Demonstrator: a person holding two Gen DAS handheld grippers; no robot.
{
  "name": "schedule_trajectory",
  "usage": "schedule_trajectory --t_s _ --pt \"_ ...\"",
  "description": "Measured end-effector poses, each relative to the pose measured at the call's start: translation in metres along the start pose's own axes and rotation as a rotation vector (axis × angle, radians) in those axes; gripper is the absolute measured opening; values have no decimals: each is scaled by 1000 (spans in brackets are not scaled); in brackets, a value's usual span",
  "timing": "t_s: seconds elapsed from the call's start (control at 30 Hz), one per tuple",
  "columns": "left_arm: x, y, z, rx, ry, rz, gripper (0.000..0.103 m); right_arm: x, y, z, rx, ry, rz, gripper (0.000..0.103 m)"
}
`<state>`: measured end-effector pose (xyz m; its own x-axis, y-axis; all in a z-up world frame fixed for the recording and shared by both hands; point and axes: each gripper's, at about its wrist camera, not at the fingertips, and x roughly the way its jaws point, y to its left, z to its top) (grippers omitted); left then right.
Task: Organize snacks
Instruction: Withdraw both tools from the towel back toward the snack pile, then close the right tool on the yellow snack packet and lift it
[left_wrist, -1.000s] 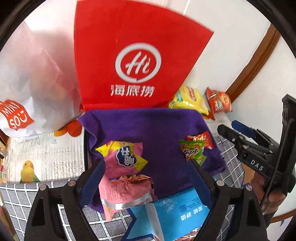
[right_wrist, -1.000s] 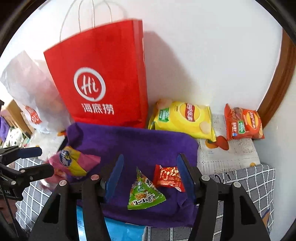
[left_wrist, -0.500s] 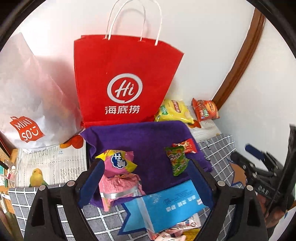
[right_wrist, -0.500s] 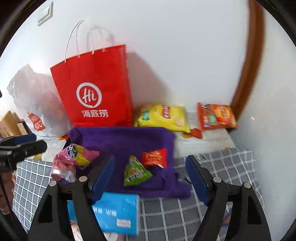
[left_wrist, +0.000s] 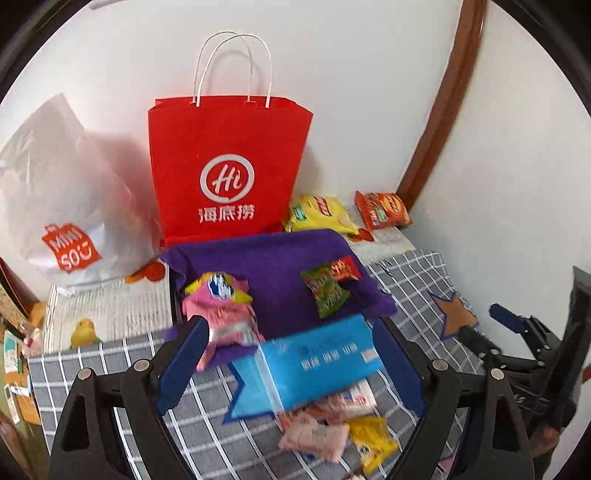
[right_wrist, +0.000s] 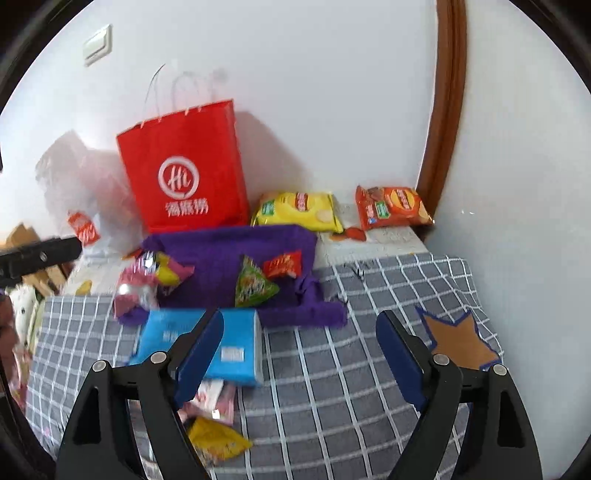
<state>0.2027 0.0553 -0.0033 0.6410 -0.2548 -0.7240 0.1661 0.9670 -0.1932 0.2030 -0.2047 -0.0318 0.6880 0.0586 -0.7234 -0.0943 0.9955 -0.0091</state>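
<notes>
done: green pack (right_wrist: 255, 282) and red pack (right_wrist: 283, 264) on purple cloth (right_wrist: 221, 251)
left: loose packs (right_wrist: 218, 439) at 7 o'clock
left claw (left_wrist: 288, 365): spread, empty
right claw (right_wrist: 299, 354): opening, empty

Both wrist views look down at the purple cloth (left_wrist: 273, 266).

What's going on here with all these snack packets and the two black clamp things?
A person is sorting snacks with a gripper in each hand. The left gripper is open and the right gripper is opening; neither holds anything. A green packet, a red packet and a pink bag lie on the purple cloth. More packets sit under a blue pack on the checked blanket.
</notes>
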Motion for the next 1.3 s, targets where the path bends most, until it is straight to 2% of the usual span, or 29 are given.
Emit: schedule_trajectory --t_s 0.13,0.43,0.6,0.73,0.97,1.3 --pt "-16 1 -23 6 -7 14 89 -9 9 -22 -39 -2 -39 84" --pt "-24 16 -67 -18 42 39 89 -20 29 -62 -45 25 63 84" --pt "-21 26 -88 -30 83 55 89 -15 42 -83 -42 65 64 84" --pt "-20 35 -102 -41 101 57 89 -11 53 -98 -74 65 43 84" --pt "-16 51 -119 -78 119 75 89 1 62 -108 -66 92 67 83" --pt "-8 67 -129 -79 141 97 89 18 63 -112 -29 114 75 81"
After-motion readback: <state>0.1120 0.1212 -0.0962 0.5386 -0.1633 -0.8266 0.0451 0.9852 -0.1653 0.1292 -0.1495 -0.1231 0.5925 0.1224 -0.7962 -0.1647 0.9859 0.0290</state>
